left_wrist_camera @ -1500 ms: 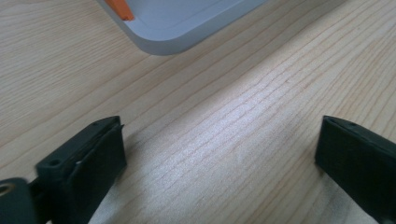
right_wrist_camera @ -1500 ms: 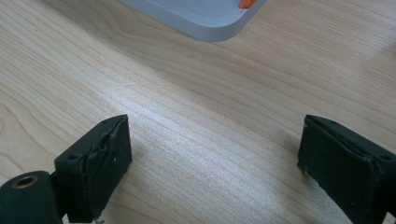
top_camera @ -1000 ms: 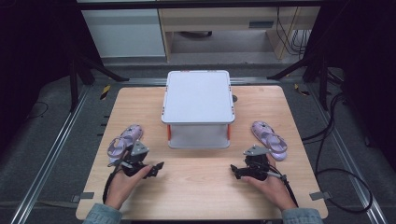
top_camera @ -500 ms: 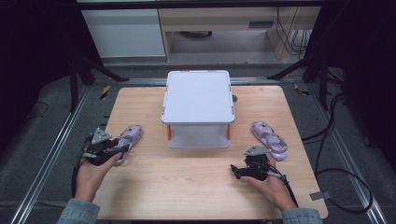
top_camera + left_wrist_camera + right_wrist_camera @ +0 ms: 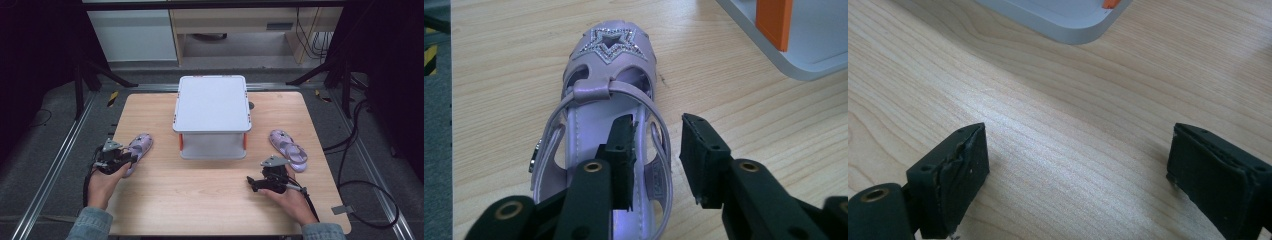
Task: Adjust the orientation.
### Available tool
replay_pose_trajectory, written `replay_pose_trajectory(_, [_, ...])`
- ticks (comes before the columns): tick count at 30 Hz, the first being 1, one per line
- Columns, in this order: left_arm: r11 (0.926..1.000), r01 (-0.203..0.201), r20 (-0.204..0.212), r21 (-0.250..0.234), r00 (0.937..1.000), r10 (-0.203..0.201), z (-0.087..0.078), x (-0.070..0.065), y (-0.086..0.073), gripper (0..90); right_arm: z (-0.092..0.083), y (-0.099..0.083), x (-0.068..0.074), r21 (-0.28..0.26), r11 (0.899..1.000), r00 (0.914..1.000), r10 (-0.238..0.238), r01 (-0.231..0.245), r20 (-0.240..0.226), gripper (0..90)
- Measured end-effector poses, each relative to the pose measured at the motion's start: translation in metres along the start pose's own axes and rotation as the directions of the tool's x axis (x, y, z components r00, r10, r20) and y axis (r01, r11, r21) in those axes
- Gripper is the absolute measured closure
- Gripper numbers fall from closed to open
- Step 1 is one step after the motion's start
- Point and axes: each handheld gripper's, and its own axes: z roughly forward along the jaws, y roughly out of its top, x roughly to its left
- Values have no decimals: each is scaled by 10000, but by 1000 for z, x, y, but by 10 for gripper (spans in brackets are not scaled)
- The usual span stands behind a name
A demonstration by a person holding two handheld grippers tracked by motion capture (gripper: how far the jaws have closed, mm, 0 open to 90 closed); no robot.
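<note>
Left tool (image 5: 656, 155) stood spread, one jaw inside the left sandal (image 5: 606, 120), the other outside its strap. Right tool (image 5: 1075, 175) stood spread over bare counter (image 5: 1058, 125). Ahead stood a white box (image 5: 212, 116); right sandal (image 5: 288, 149) lay beside it.

A lab: wooden table (image 5: 210, 190) on metal framing (image 5: 50, 170), trailing cables (image 5: 360, 150).

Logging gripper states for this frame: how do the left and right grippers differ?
The left gripper has its jaws narrowly apart, straddling the purple sandal's heel edge; the right gripper gapes wide over bare table, holding nothing. Both are open, with black jaws.
</note>
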Motion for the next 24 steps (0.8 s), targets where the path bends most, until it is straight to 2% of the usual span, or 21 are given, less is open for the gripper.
replay_pose_trajectory(1, [10000,-5,53,68,10000,4,3,2,0,737,0,0,0,-1,10000,10000,-3,3,0,98])
replay_pose_trajectory(2, [9998,179,254,-24,9995,-178,4,4,-1,766,0,0,0,2,10000,10000,-5,5,-2,99])
replay_pose_trajectory(4, [9996,240,331,-145,9992,-236,4,4,0,819,0,0,0,1,10000,10000,-7,7,-2,98])
replay_pose_trajectory(6, [9995,219,230,-232,9995,-214,-1,1,1,837,0,0,0,1,10000,10000,0,0,-1,99])
replay_pose_trajectory(10, [9985,237,480,-494,9986,-213,-11,-9,1,843,0,0,0,0,10000,10000,1,-1,-2,99])
replay_pose_trajectory(12, [9982,86,707,-597,9975,-44,-18,-21,1,844,0,0,0,1,10000,10000,0,0,-2,99])
replay_pose_trajectory(13, [9973,-220,922,-705,9953,284,-23,-36,2,845,0,0,0,1,10000,10000,-1,1,-2,99])
replay_pose_trajectory(14, [9973,-220,922,-705,9953,284,-23,-36,2,845,0,0,0,1,10000,10000,-1,1,-2,99])
replay_pose_trajectory(15, [9948,-566,1062,-852,9922,656,-27,-53,3,845,0,0,0,1,10000,10000,1,-1,-1,99])
replay_pose_trajectory(16, [9948,-566,1062,-852,9922,656,-27,-53,3,846,0,0,0,1,10000,10000,1,-1,-1,99])
replay_pose_trajectory(17, [9917,-822,1385,-985,9858,955,-31,-69,3,845,0,0,0,1,10000,10000,-1,1,-1,98])
replay_pose_trajectory(18, [9917,-822,1385,-985,9858,955,-31,-69,3,846,0,0,0,2,10000,10000,-1,1,-1,99])
replay_pose_trajectory(19, [9890,-995,1642,-1097,9795,1168,-33,-84,3,846,0,0,0,2,10000,10000,1,-1,0,98])
replay_pose_trajectory(20, [9878,-1112,1736,-1092,9763,1291,-34,-91,3,845,0,0,0,2,10000,10000,-2,2,0,99])
replay_pose_trajectory(23, [9849,-1320,1963,-1118,9687,1521,-33,-108,2,844,0,0,0,1,10000,10000,-1,1,-2,98])
replay_pose_trajectory(24, [9849,-1320,1963,-1118,9687,1521,-33,-108,2,845,0,0,0,1,10000,10000,2,-2,0,98])
